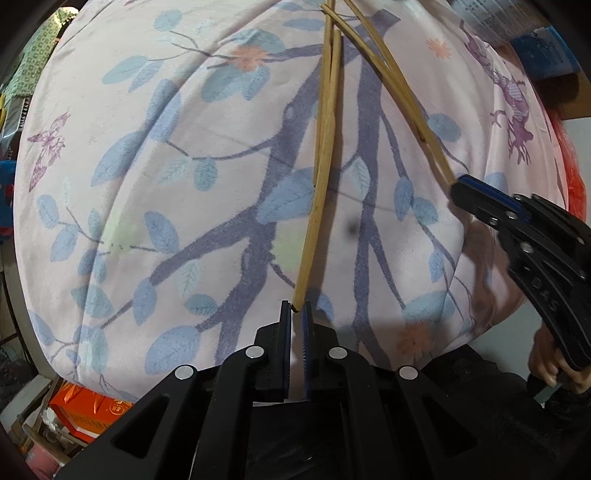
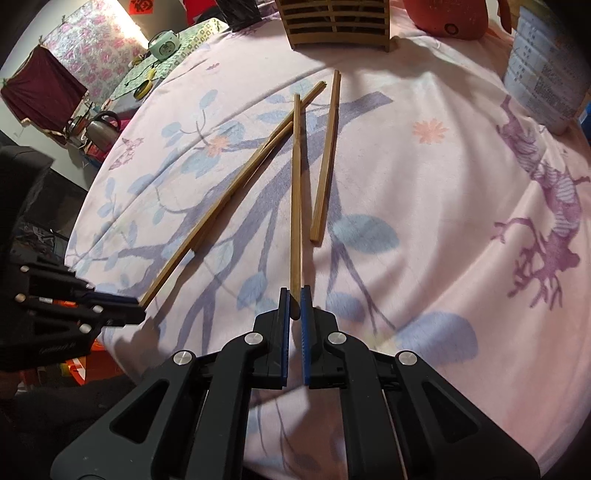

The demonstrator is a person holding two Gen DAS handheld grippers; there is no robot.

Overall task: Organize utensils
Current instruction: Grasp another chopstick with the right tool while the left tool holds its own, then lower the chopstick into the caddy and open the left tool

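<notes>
Chopsticks: several bamboo sticks lie scattered on the flowered cloth (image 2: 424, 229) of the tabletop, some crossing near their far ends; one loose pair (image 2: 327, 158) lies to the right of the others, touching no tongs.
Right stick (image 2: 295, 192): its near end sits between the pads of the right tongs (image 2: 294, 308), which are pinching it; its far end appears to rest among the others.
Left stick (image 1: 321, 177): its near end is nipped at the very tips of the left tongs (image 1: 296, 314), which are pressed together on it; a second stick lies close alongside it further up.
Rack (image 2: 334, 22): a slatted bamboo holder stands at the far edge of the tabletop, well apart from the sticks; probably where they are to go.
Surroundings: a red pot (image 2: 447, 18) just right of the rack, a printed tin (image 2: 543, 70) at far right.
Step in hand: both tongs have a grip on one stick each; judged as pick-up, with nothing yet in the rack.
Next move: lift each stick clear of its crossing neighbours, carry it towards the rack and tip it upright over an opening. The left grip is shallow and may slip.
</notes>
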